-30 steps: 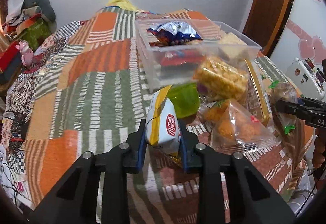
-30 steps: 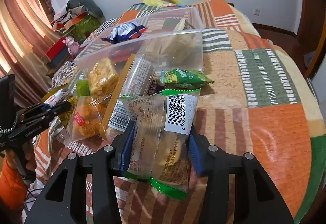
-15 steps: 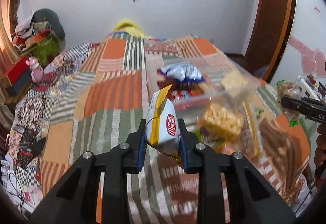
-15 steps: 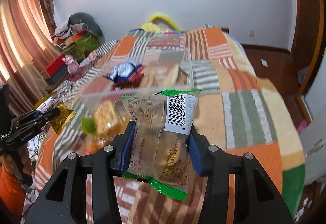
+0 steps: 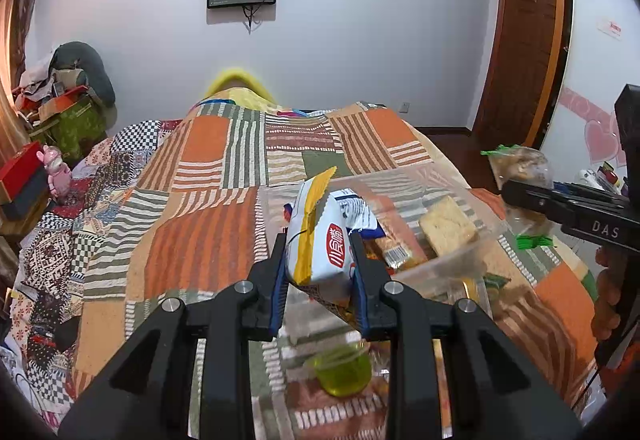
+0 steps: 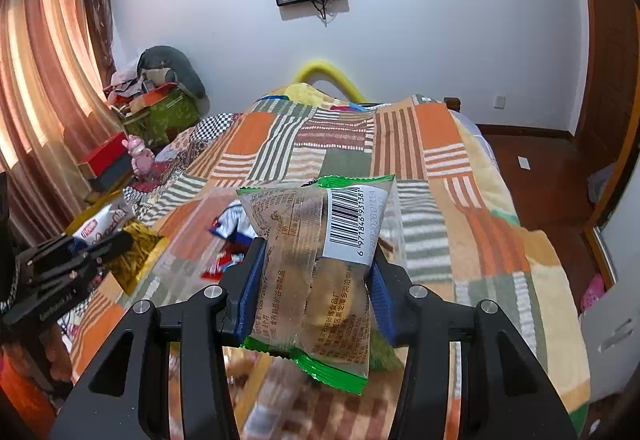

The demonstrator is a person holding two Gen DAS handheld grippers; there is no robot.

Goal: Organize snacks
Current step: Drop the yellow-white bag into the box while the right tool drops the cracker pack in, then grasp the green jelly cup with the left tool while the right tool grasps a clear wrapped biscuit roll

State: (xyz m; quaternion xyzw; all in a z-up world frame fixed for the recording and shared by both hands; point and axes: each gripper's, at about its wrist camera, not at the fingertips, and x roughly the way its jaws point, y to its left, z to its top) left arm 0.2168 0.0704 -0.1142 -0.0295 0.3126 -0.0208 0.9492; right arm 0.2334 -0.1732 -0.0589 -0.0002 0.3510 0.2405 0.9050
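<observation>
L tongs (image 5: 320,272) are clamped on a white-and-yellow snack packet (image 5: 318,240) w/ a red label – it stands upright between the blue pads (image 5: 280,280), top corner poking up past the tips. Packet is held in the air above the bed, over the near-left corner of the clear plastic box (image 5: 460,260) that sits on the patchwork blanket (image 5: 192,207). Inside the box: a blue-and-white wrapper (image 5: 356,211), a tan square cake (image 5: 446,226) and a barcoded packet (image 5: 394,254), all just beyond and to the right of the held packet. Under the tongs, nearer the foot edge of the bed, a green jelly cup (image 5: 340,372) lies on the blanket.

R tongs (image 6: 316,280) are closed on a clear green-edged pastry bag (image 6: 316,268) w/ a white barcode label, gripped at mid-height on both sides – bottom seal hangs below the fingers (image 6: 250,284). It's also held off the blanket, on the box's right side; in the right wrist view the box is mostly hidden behind the bag, so how far over the rim it is I can't tell. Blurred packets lie below it near the bed's foot edge.

Each tool shows in the other's view at the side, both about level w/ the box.
</observation>
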